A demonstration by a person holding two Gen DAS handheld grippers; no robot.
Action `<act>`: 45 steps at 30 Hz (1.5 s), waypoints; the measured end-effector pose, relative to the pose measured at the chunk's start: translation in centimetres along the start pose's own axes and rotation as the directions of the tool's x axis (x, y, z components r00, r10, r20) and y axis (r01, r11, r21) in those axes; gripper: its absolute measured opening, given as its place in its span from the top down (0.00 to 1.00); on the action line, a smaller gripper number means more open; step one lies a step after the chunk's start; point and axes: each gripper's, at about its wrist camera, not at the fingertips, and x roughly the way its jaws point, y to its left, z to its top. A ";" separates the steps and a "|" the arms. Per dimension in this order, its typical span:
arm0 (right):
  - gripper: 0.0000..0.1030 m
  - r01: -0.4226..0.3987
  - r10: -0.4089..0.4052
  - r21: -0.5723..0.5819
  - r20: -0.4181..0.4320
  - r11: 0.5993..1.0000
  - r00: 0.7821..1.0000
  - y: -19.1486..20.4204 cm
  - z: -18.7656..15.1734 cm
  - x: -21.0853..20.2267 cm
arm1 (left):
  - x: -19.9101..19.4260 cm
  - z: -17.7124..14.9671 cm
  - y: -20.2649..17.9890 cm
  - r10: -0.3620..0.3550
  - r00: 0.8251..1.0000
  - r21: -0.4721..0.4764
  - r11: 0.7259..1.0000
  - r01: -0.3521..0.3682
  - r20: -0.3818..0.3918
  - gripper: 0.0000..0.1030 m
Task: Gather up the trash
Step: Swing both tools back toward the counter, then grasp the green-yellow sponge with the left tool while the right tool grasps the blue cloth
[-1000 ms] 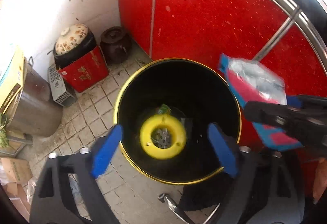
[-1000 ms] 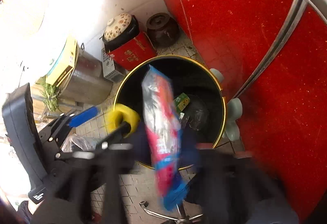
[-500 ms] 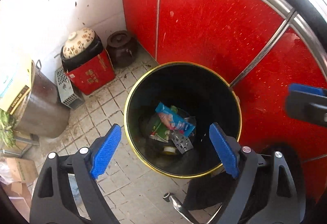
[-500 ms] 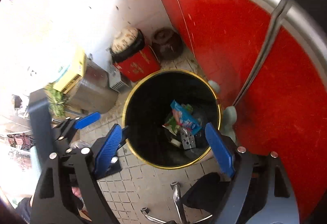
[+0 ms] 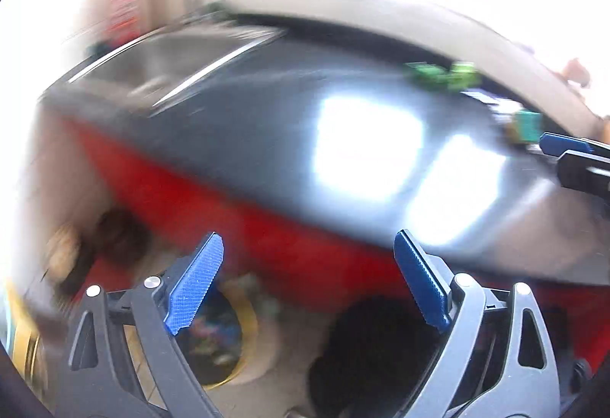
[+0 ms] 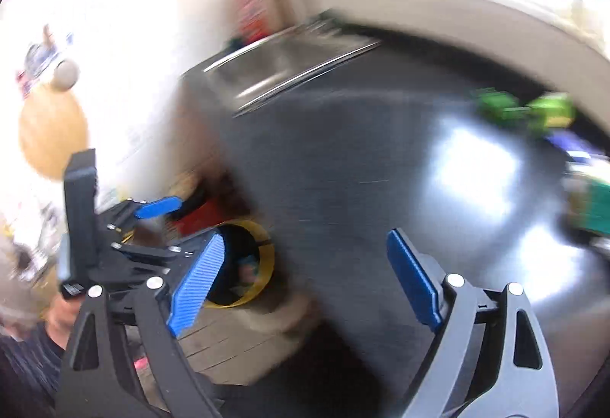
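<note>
Both empty blue-padded grippers, left (image 5: 308, 281) and right (image 6: 305, 279), are opening wide above the round yellow-rimmed black trash bin (image 6: 244, 265) lying below the dark countertop's (image 6: 362, 166) near edge.

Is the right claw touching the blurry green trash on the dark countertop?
Apart. In the right wrist view, the right claw is opening with nothing between its pads, and bare dark countertop separates it from the blurry green trash.

blur: green items (image 5: 444, 75) on counter (image 5: 267, 136) unidentifiable | bin (image 6: 244, 263) contents smeared, partly hidden
</note>
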 end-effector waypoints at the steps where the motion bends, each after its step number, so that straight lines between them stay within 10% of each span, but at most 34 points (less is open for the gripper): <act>1: 0.16 0.041 -0.041 0.018 0.015 0.999 0.999 -2.2 -0.4 -1.5 | 0.5 1.1 -2.2 -0.038 0.999 0.032 0.999 0.038 0.005 0.14; 7: 0.16 0.245 -0.255 0.170 0.041 0.954 0.966 -16.0 -4.7 -9.9 | 4.3 5.4 -16.2 -0.204 0.978 0.251 0.946 0.207 -0.037 0.14; 17: 0.16 0.275 -0.287 0.243 0.013 0.930 0.958 -27.3 -8.5 -11.6 | 10.0 9.3 -30.5 -0.334 0.938 0.469 0.816 0.339 -0.096 0.14; 25: 0.16 0.268 -0.259 0.143 -0.078 0.953 0.963 -32.4 -6.8 -5.6 | 18.2 13.3 -33.6 -0.402 0.901 0.519 0.741 0.426 -0.166 0.14; 32: 0.26 0.244 -0.231 0.100 -0.128 0.965 0.964 -35.4 -5.2 -1.5 | 22.5 15.3 -33.7 -0.441 0.871 0.471 0.734 0.490 -0.218 0.17; 37: 0.70 0.232 -0.218 0.076 -0.157 0.970 0.963 -34.9 -5.6 -0.3 | 22.1 14.7 -34.5 -0.432 0.874 0.507 0.715 0.482 -0.222 0.52; 45: 0.75 0.267 -0.255 0.109 -0.116 0.957 0.960 -32.5 -7.3 -3.2 | 19.0 13.3 -33.7 -0.441 0.877 0.476 0.740 0.476 -0.191 0.77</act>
